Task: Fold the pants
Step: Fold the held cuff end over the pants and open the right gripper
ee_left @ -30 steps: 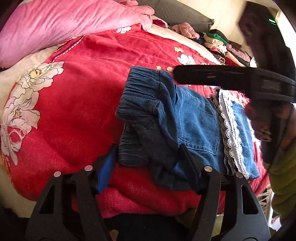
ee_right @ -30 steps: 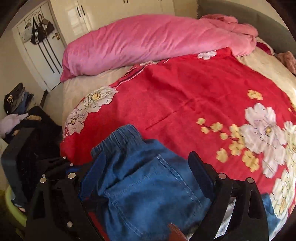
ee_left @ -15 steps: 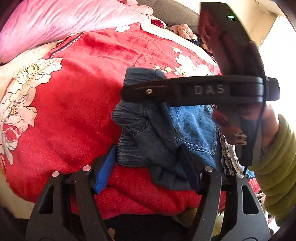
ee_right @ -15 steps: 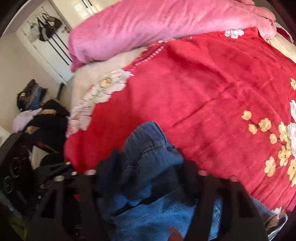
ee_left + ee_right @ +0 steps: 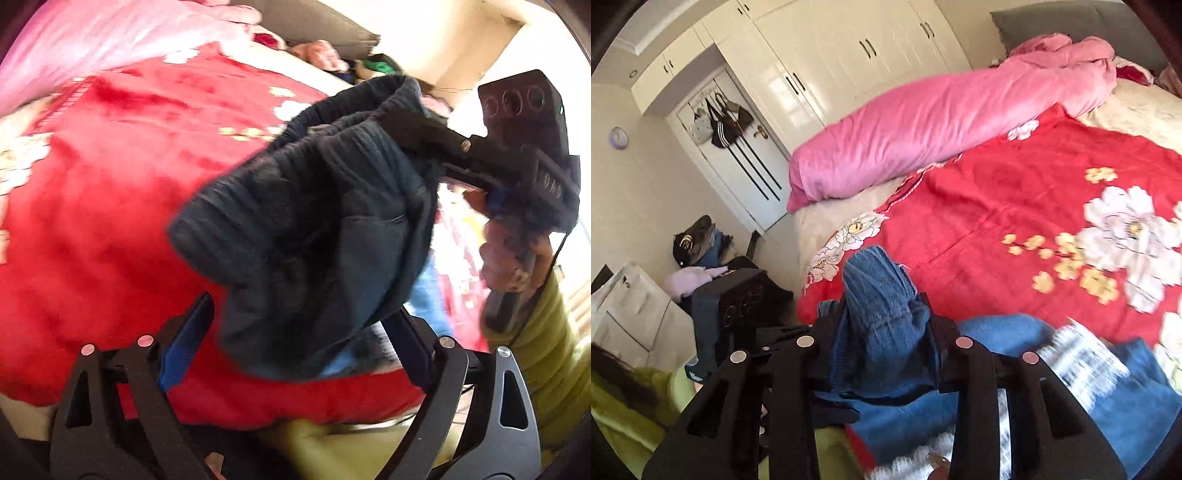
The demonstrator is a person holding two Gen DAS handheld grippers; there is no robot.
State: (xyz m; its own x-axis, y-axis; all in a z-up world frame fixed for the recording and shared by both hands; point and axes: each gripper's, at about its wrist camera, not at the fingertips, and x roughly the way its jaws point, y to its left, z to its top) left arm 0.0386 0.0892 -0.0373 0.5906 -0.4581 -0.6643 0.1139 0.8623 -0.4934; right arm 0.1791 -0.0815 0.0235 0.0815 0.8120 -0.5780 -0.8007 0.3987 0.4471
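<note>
The blue denim pants [image 5: 314, 229] with an elastic waistband and white lace trim [image 5: 1071, 354] hang lifted above the red floral bedspread [image 5: 110, 192]. My right gripper [image 5: 886, 332] is shut on the bunched waistband; in the left wrist view it [image 5: 424, 136] pinches the waistband at upper right. My left gripper [image 5: 299, 332] is open, its fingers either side of the hanging denim's lower part, not clamped. The rest of the pants [image 5: 1126, 398] trails on the bed.
A long pink duvet roll [image 5: 942, 122] lies across the far side of the bed. Piled clothes [image 5: 325, 55] sit at the bed's far corner. White wardrobes [image 5: 849, 55] and a door with hung bags [image 5: 720, 122] stand behind; clutter [image 5: 698, 254] is on the floor at left.
My right gripper closed on the waistband and lifted the pants off the bedspread. The denim now hangs between my left gripper's open fingers. Both views are blurred by the motion.
</note>
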